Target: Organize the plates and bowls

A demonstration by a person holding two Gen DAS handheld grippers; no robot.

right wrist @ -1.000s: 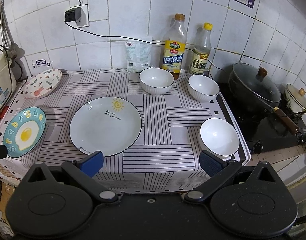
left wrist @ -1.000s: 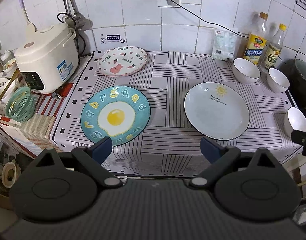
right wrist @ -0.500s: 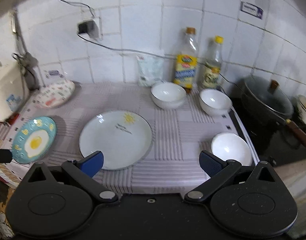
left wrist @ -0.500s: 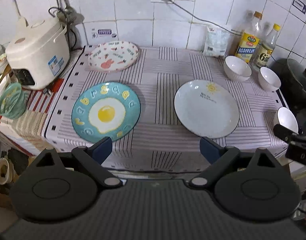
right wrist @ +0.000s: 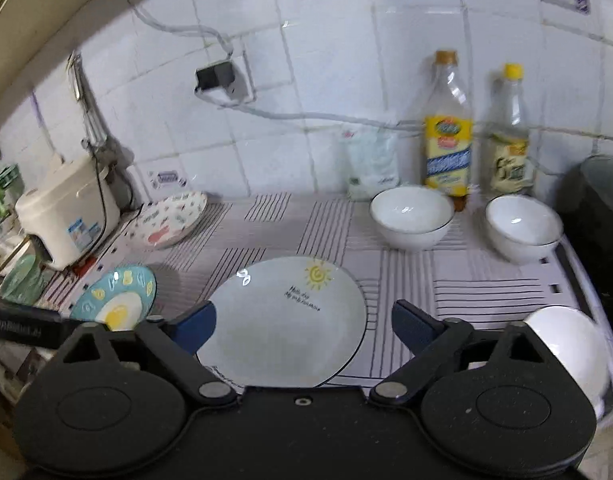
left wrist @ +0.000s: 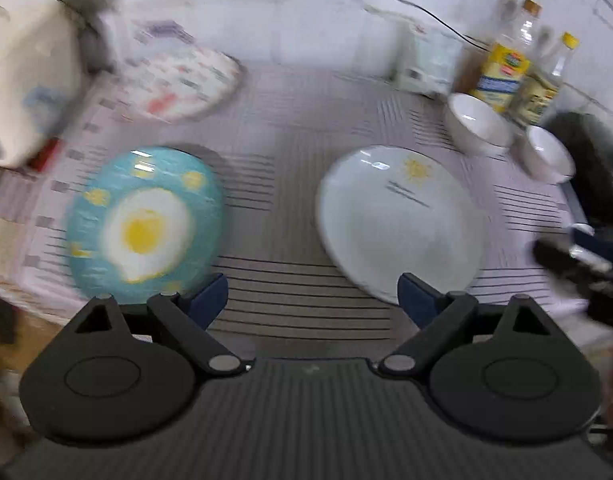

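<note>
A blue plate with a fried-egg picture (left wrist: 146, 224) (right wrist: 114, 300) lies front left on the striped cloth. A white plate with a sun (left wrist: 402, 224) (right wrist: 282, 320) lies in the middle. A pink patterned plate (left wrist: 182, 84) (right wrist: 170, 220) lies at the back left. Two white bowls (right wrist: 410, 216) (right wrist: 522, 228) stand at the back right, a third (right wrist: 566, 352) at the front right edge. My left gripper (left wrist: 312, 294) is open and empty between the blue and white plates. My right gripper (right wrist: 304, 320) is open and empty over the white plate's near edge.
A white rice cooker (right wrist: 66, 220) stands at the left. Two oil bottles (right wrist: 448, 136) (right wrist: 508, 136) and a white bag (right wrist: 372, 164) line the tiled wall. A dark pot (right wrist: 598, 216) stands at the right. The counter's front edge is just below both grippers.
Both grippers have moved forward and lower toward the counter, so the plates look larger. The left view is blurred by motion. Both stay open and empty.
</note>
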